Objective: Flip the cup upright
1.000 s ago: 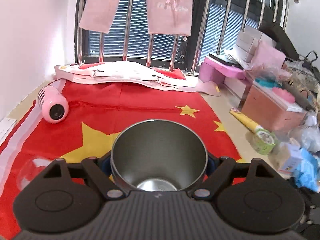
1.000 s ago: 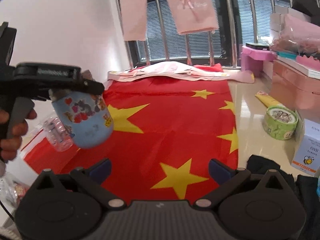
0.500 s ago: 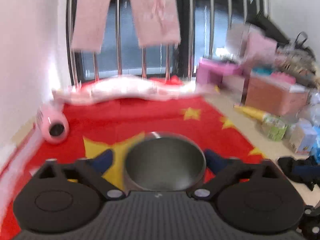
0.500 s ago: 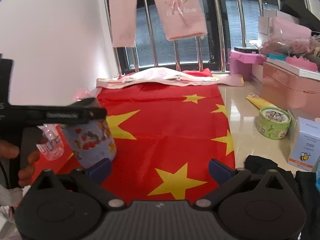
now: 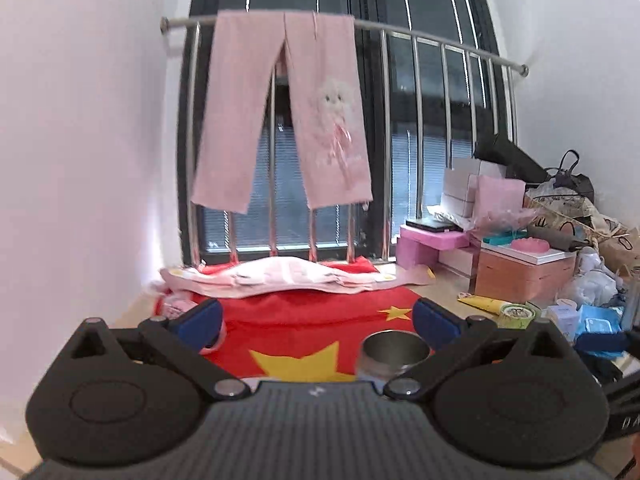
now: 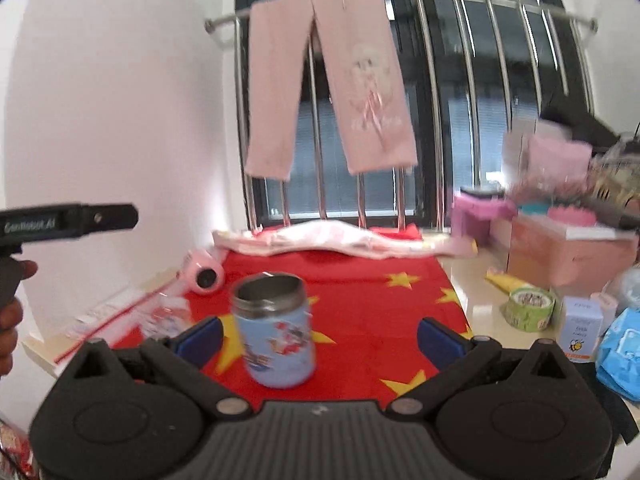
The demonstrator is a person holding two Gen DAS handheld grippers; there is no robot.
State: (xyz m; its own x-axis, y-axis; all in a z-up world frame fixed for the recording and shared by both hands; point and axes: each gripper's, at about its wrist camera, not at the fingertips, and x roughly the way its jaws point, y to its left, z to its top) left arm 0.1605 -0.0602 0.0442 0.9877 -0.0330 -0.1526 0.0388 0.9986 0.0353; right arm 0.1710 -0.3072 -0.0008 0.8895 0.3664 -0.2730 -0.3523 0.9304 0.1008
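the cup (image 6: 275,332) stands on the red cloth (image 6: 360,320), long axis vertical, mouth up, at about 11 o'clock from my right gripper (image 6: 318,338) and at 1 o'clock from my left gripper (image 5: 318,322). both are spread wide, holding nothing. it looks flipped; right seems nearer.

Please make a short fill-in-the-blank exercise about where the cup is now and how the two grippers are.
1. The cup stands ____ on the red cloth, mouth up.
2. The left gripper is ____, holding nothing.
3. The right gripper is ____ too.
4. The pink trousers hang over the metal ____.

Missing words: upright; open; open; railing
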